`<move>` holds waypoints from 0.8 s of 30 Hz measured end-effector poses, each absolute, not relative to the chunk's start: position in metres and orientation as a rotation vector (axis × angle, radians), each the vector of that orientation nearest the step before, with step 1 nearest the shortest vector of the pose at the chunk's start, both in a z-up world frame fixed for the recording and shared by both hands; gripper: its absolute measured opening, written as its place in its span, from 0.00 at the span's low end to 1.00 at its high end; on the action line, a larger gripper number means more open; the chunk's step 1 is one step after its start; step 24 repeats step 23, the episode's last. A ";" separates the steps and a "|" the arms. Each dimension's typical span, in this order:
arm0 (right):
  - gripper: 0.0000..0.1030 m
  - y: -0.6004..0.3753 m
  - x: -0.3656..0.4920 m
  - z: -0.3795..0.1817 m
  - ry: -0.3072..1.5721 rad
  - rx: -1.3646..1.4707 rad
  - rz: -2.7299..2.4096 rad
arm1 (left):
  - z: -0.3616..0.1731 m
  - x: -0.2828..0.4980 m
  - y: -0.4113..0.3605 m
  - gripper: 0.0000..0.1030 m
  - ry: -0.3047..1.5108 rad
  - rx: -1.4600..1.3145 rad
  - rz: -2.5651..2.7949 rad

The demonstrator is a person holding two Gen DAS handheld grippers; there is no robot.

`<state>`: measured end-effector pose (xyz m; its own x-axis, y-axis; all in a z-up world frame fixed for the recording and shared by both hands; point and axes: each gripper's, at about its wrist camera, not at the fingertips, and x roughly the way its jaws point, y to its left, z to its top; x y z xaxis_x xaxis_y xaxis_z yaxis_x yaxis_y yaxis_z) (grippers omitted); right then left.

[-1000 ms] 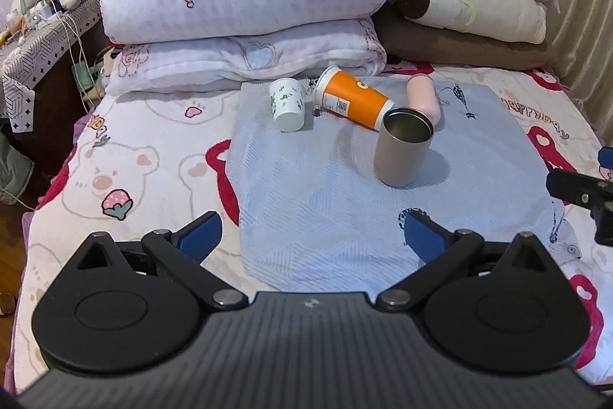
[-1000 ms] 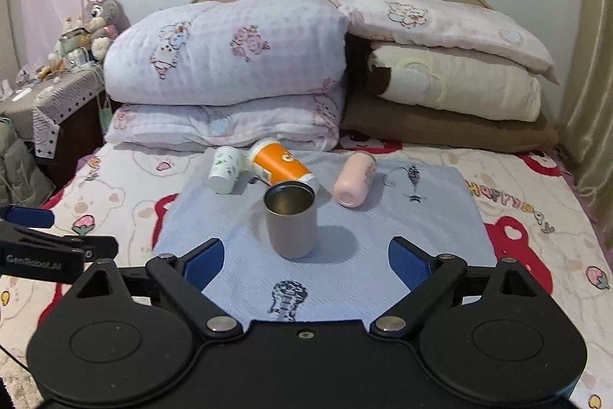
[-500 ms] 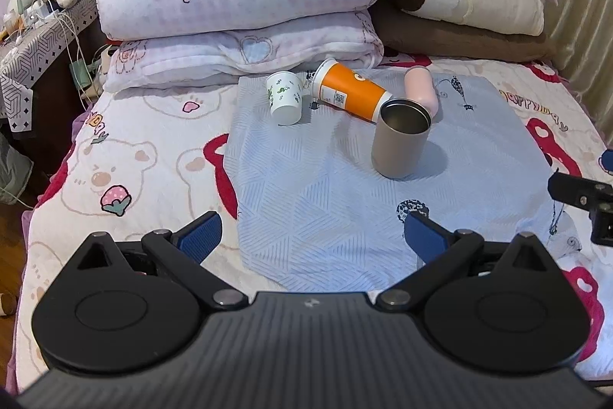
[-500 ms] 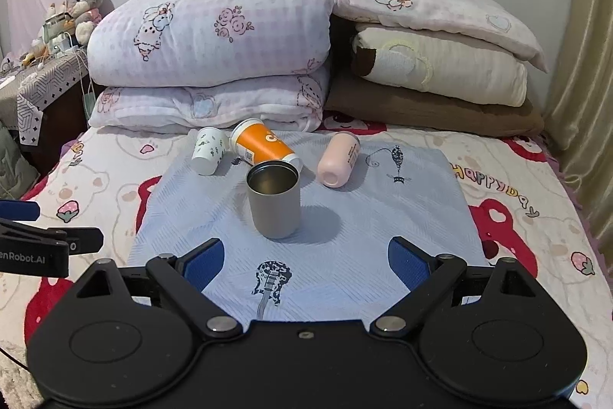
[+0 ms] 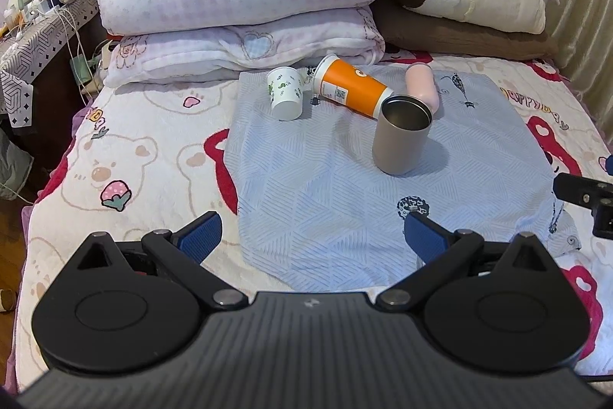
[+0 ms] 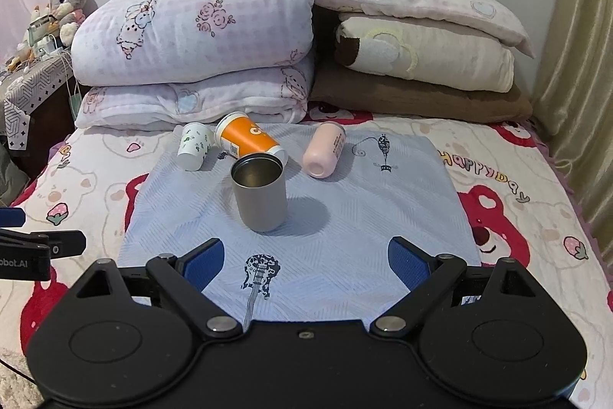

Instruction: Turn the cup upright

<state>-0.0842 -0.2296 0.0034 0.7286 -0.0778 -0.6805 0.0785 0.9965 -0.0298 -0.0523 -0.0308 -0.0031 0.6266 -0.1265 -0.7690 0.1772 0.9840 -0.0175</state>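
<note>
Metal cup upright, mouth up, on blue cloth over bed. Orange cup, small white cup, pink cup on sides behind it. Left hand-held gripper jaws spread wide, empty. Right hand-held gripper likewise spread, empty, short of metal cup.

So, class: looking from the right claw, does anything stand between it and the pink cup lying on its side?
Nothing visible does. The pink cup lies right of the upright metal cup, and only bare blue cloth separates it from the open right claw.
</note>
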 end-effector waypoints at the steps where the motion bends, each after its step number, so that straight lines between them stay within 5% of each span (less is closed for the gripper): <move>1: 0.92 -0.230 -0.085 0.003 0.750 0.001 -0.088 | -0.004 -0.052 -0.031 1.00 0.879 0.062 -0.175; 24: 0.92 -0.231 -0.085 0.005 0.735 -0.005 -0.105 | -0.004 -0.050 -0.028 1.00 0.894 0.068 -0.134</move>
